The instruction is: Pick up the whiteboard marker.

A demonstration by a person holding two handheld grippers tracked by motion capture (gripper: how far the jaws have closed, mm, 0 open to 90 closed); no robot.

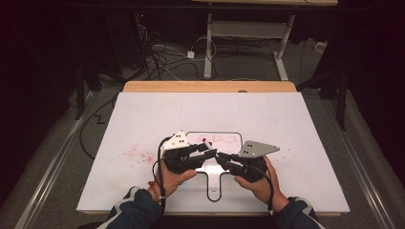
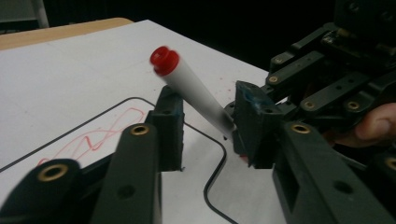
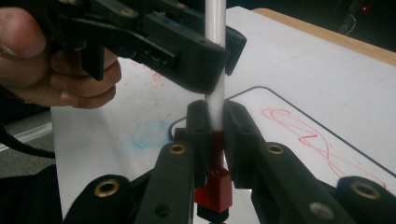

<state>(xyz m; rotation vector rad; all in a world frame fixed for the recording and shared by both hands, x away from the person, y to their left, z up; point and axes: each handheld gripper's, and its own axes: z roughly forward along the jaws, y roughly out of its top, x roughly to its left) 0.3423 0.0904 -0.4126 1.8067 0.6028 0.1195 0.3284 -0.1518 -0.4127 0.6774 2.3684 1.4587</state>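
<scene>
A marker with a white barrel and a red end stands tilted over the white board. My right gripper is shut on the marker low down, where the white barrel meets the red cap. My left gripper has its jaws on either side of the barrel higher up. A gap shows between its left pad and the barrel. In the high view the left gripper and right gripper meet tip to tip above a black outline with a red scribble inside.
Red smudges mark the board left of the hands, and a faint blue smudge lies near the outline. The wooden table edge runs along the far side. Cables and a desk frame lie on the floor beyond.
</scene>
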